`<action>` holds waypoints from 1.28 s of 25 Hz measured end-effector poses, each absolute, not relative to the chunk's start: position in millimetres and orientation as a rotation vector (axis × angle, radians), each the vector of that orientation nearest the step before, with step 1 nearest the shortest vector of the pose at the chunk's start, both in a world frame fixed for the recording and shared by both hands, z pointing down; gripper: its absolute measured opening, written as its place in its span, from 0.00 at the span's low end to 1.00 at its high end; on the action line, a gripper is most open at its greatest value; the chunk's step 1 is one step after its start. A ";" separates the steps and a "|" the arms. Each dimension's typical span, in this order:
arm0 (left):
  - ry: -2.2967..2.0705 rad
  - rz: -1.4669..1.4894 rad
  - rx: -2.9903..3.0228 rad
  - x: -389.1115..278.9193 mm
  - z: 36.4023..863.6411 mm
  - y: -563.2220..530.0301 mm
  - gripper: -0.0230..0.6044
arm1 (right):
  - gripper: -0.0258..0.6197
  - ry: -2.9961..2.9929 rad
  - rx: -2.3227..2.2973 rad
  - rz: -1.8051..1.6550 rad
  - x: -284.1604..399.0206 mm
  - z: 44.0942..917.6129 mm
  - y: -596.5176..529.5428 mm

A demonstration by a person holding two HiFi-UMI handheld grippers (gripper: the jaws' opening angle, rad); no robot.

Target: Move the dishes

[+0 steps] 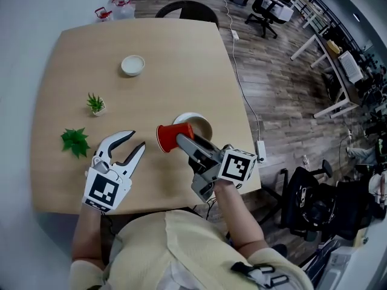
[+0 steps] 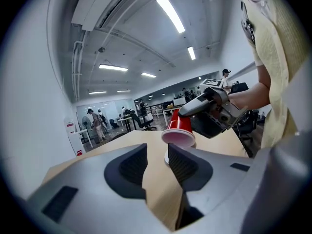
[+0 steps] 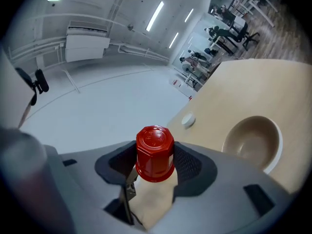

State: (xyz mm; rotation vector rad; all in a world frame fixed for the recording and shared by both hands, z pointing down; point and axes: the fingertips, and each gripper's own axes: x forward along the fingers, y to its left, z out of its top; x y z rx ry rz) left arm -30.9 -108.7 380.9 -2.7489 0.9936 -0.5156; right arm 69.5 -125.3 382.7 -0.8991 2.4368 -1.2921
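Note:
A red plastic cup lies on its side in the air, held by my right gripper, which is shut on it. Its mouth faces left, just above the left rim of a beige bowl on the wooden table. In the right gripper view the cup's base sits between the jaws, with the bowl to the right. My left gripper stands open and empty over the table, left of the cup. The left gripper view shows the cup beyond its open jaws. A small white dish rests at the far side.
Two small green plants stand on the table's left part. The table's right edge runs close to the bowl. A black chair is at the far edge, and office chairs and desks fill the floor to the right.

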 end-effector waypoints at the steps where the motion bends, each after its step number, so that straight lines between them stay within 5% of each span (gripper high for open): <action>1: 0.986 -0.516 -2.747 -29.7 380.5 -109.0 0.23 | 0.41 2.428 -0.872 -1.305 67.1 381.7 -125.0; 13: 0.857 -0.638 -2.637 -14.4 393.3 -115.7 0.23 | 0.41 2.326 -0.675 -1.464 50.1 386.9 -120.0; 32: 0.952 -0.390 -2.922 -14.7 377.2 -124.5 0.22 | 0.41 2.049 -0.354 -1.605 37.1 379.3 -115.8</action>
